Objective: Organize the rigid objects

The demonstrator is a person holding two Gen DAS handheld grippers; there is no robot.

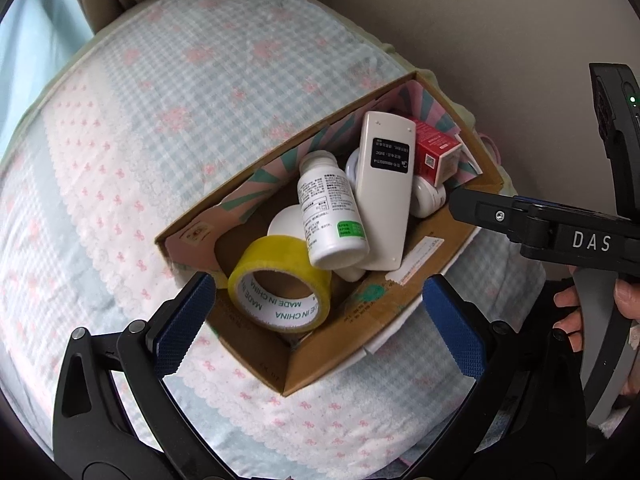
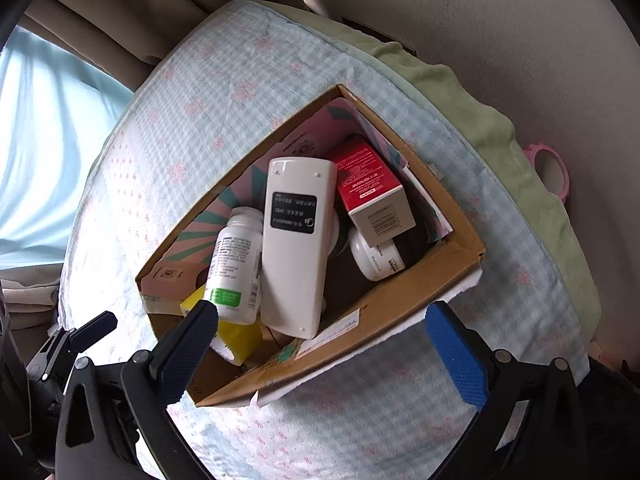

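Observation:
A cardboard box (image 1: 320,360) (image 2: 400,304) stands on a checked blue-and-pink cloth. Inside lie a yellow tape roll (image 1: 280,280) (image 2: 236,332), a white pill bottle (image 1: 330,210) (image 2: 236,264), a white remote face down (image 1: 386,190) (image 2: 298,244), a red-and-white carton (image 1: 434,152) (image 2: 372,188) and a white jar (image 1: 426,198) (image 2: 374,258). My left gripper (image 1: 316,320) is open and empty, hovering over the box's near corner by the tape. My right gripper (image 2: 320,344) is open and empty above the box's near side; it also shows in the left wrist view (image 1: 560,232), beside the box.
The cloth (image 1: 140,140) (image 2: 200,100) covers a padded surface with a green blanket (image 2: 500,128) at its far edge by a beige wall. A pink ring (image 2: 550,172) hangs at that edge. Curtains (image 2: 48,140) are at the left.

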